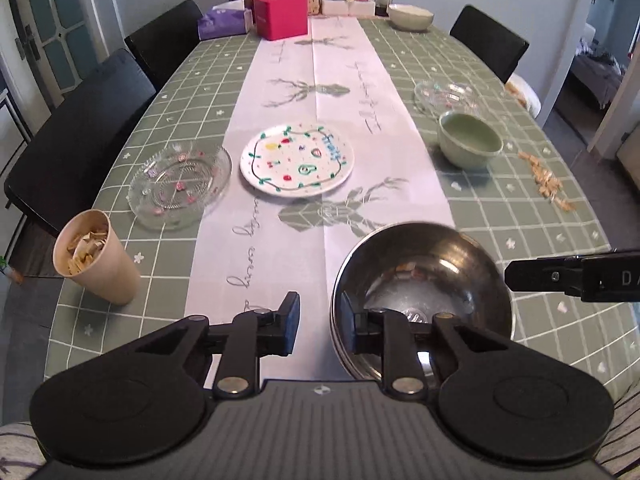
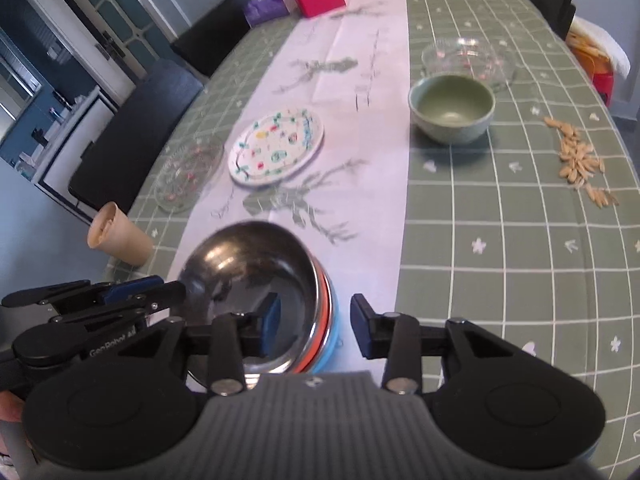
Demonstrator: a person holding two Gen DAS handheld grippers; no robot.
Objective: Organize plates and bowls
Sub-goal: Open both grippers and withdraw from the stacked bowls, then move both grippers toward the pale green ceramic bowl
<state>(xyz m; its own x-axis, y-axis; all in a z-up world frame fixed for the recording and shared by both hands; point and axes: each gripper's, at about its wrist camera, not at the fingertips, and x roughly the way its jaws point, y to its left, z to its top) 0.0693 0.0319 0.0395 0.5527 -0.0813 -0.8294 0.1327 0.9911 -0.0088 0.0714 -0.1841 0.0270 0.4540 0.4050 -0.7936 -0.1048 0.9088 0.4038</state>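
Note:
A steel bowl (image 1: pixel 424 280) sits at the table's near edge; in the right wrist view (image 2: pixel 256 272) it rests in stacked orange and blue bowls. My left gripper (image 1: pixel 320 320) is open, its right finger inside the bowl's left rim. My right gripper (image 2: pixel 316 328) is open astride the bowl's right rim, left finger inside. A white painted plate (image 1: pixel 297 159) (image 2: pixel 276 145) lies mid-table, a glass plate (image 1: pixel 180 184) (image 2: pixel 188 172) to its left. A green bowl (image 1: pixel 469 143) (image 2: pixel 452 107) and a glass dish (image 1: pixel 448 94) (image 2: pixel 468 58) stand at the right.
A paper cup (image 1: pixel 96 258) (image 2: pixel 118 234) of scraps stands at the near left. Loose seeds (image 1: pixel 546 178) (image 2: pixel 580 156) lie at the right. A pink box (image 1: pixel 282 16), tissue pack, jars, bottles and a pale bowl (image 1: pixel 411 16) line the far end. Black chairs (image 1: pixel 76 140) flank the table.

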